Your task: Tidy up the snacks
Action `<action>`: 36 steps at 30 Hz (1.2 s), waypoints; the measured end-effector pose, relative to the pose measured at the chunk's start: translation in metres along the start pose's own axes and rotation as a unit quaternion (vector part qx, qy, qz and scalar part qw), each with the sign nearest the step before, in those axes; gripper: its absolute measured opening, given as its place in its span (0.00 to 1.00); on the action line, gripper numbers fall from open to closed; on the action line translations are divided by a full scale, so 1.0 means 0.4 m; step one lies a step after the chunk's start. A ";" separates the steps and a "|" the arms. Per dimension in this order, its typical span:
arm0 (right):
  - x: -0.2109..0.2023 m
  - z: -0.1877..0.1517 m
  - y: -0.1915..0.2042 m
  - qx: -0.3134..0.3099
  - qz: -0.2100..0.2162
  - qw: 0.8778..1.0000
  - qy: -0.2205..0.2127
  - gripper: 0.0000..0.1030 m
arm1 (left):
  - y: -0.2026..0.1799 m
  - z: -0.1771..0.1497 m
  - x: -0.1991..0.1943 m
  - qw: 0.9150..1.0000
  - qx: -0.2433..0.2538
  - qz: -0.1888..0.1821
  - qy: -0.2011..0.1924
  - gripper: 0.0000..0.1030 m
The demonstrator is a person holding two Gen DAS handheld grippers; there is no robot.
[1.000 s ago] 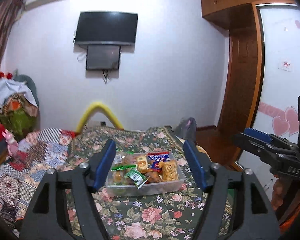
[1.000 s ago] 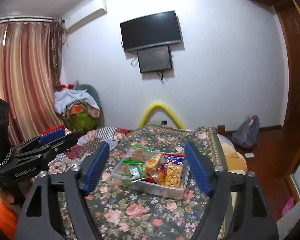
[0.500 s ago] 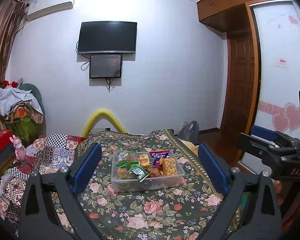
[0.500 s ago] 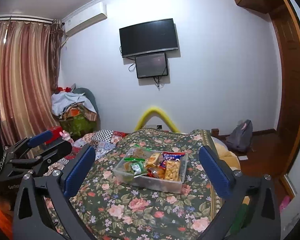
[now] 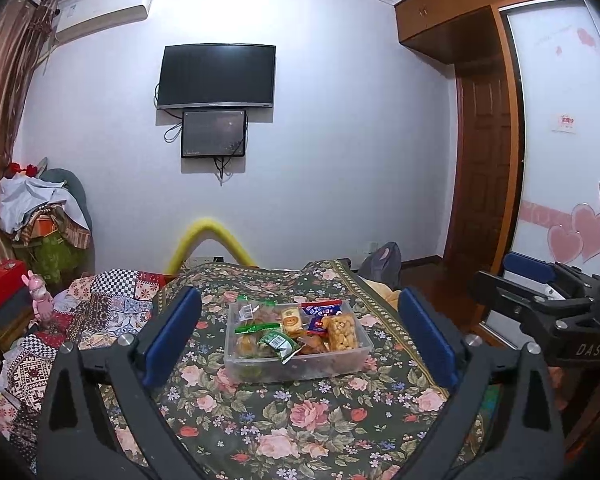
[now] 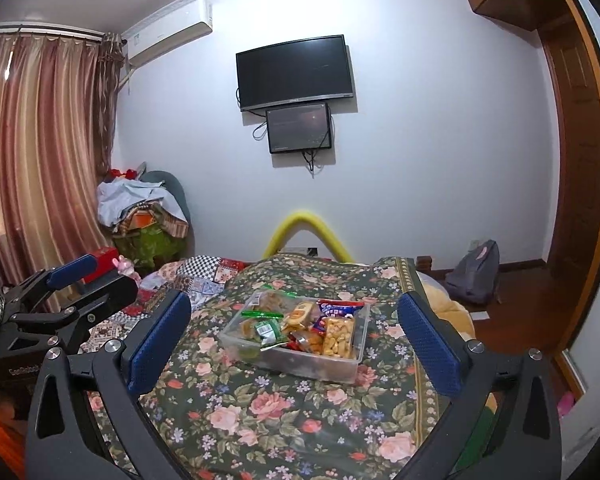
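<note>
Two claws spread: left claw (image 5: 300,336) | right claw (image 6: 294,332) | curtain (image 6: 40,152) right view only

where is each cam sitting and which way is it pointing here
Left wrist: sits on the left gripper, facing forward over the floral bedspread at the clear snack box and the wall TV; its own blue fingers are spread, and the right gripper shows at the right edge.
Right wrist: sits on the right gripper, facing the same way; its fingers are spread, and the left gripper shows at the left edge.
Shared: snack box, bedspread, TV, yellow foam arch.
</note>
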State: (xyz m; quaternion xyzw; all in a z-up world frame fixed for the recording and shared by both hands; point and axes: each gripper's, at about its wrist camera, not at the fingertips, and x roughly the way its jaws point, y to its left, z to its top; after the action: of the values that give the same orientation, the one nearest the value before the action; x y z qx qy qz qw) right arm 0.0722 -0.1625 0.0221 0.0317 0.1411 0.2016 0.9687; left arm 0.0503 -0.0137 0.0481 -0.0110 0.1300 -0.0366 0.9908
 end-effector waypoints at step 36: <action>-0.006 -0.001 -0.002 -0.007 -0.008 1.000 -0.004 1.00 | 0.005 -0.010 0.007 1.000 -0.008 -0.011 0.014 0.97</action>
State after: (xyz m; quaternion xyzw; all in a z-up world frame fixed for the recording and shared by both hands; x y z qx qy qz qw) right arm 0.0703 -0.1641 0.0222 0.0250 0.1361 0.1945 0.9711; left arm 0.0522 -0.0121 0.0434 -0.0194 0.1443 -0.0463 0.9883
